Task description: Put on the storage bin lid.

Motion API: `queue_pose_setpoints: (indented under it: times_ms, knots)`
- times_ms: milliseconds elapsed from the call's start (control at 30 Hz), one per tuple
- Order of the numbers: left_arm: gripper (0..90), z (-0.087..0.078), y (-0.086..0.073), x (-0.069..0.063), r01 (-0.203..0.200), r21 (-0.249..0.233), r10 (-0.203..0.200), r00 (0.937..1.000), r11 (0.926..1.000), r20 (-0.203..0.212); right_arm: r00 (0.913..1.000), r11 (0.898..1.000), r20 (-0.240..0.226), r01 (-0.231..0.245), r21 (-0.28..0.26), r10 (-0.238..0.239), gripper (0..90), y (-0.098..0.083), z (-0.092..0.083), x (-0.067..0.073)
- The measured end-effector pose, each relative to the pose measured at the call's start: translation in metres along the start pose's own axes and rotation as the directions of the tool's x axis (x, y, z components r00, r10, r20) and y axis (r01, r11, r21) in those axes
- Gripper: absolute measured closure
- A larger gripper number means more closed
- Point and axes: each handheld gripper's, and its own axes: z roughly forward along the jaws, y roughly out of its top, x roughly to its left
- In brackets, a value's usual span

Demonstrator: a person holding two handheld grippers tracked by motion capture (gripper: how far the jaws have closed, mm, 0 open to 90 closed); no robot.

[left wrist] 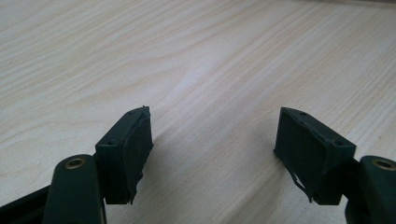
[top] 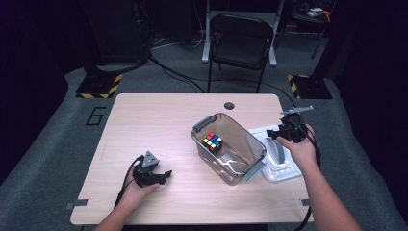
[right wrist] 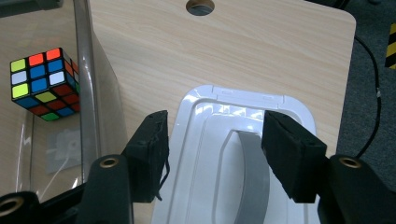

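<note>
A clear plastic bin (top: 250, 144) stands on the wooden table (top: 144, 125), and a colourful puzzle cube (top: 212, 142) lies in it. Just right of the bin lies a white lid (top: 281, 171) with a grey handle (top: 278, 153). My right gripper (top: 272, 134) hovers over the lid's far end. In the right gripper view, my right gripper (right wrist: 217, 128) is open, its jaws on either side of the grey handle (right wrist: 254, 177) below, pressing on nothing. The cube (right wrist: 44, 84) sits behind the bin wall (right wrist: 100, 107) at the left. My left gripper (top: 163, 177) (left wrist: 215, 126) stands open over bare wood near the front left.
A round cable hole (top: 229, 105) lies near the table's far edge. A black folding chair (top: 239, 45) stands behind the table. Cables (top: 173, 72) run over the grey floor. Wide bare wood lies between the left gripper and the bin.
</note>
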Motion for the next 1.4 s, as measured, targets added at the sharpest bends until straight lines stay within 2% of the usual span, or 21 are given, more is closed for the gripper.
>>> queue_pose_setpoints:
  times_ms: [800, 1000, 1167, 1233, 1267, 1400]
  knots:
    - [27.2, 0.0, 0.0, 0.0, -0.002, 0.002, 0.002, 1.0, 1.0, 0.002, 0.9987, 0.998, 0.038, -0.035, 0.044, 0.033, 44.0, -0.019, 0.025, -0.008]
    - [27.2, 0.0, 0.0, 0.0, -0.001, 0.0, 0.001, 1.0, 1.0, 0.0, 0.9977, 0.997, 0.039, -0.057, 0.056, 0.055, 45.4, -0.024, 0.033, -0.011]
    - [27.1, 0.0, 0.0, 0.0, -0.001, 0.0, 0.001, 1.0, 1.0, 0.0, 0.9946, 0.992, 0.045, -0.096, 0.076, 0.093, 46.6, -0.028, 0.037, -0.012]
    - [27.2, 0.0, 0.0, 0.0, -0.002, 0.001, 0.002, 1.0, 1.0, 0.0, 0.9949, 0.993, 0.041, -0.095, 0.07, 0.092, 47.3, -0.029, 0.038, -0.014]
    - [27.2, 0.0, 0.0, 0.0, -0.002, 0.0, 0.002, 1.0, 1.0, 0.0, 0.9929, 0.991, 0.047, -0.113, 0.076, 0.109, 47.8, -0.03, 0.038, -0.014]
    - [27.2, 0.0, 0.0, 0.0, -0.002, 0.0, 0.002, 1.0, 1.0, -0.001, 0.9933, 0.991, 0.043, -0.11, 0.08, 0.107, 49.5, -0.033, 0.041, -0.016]
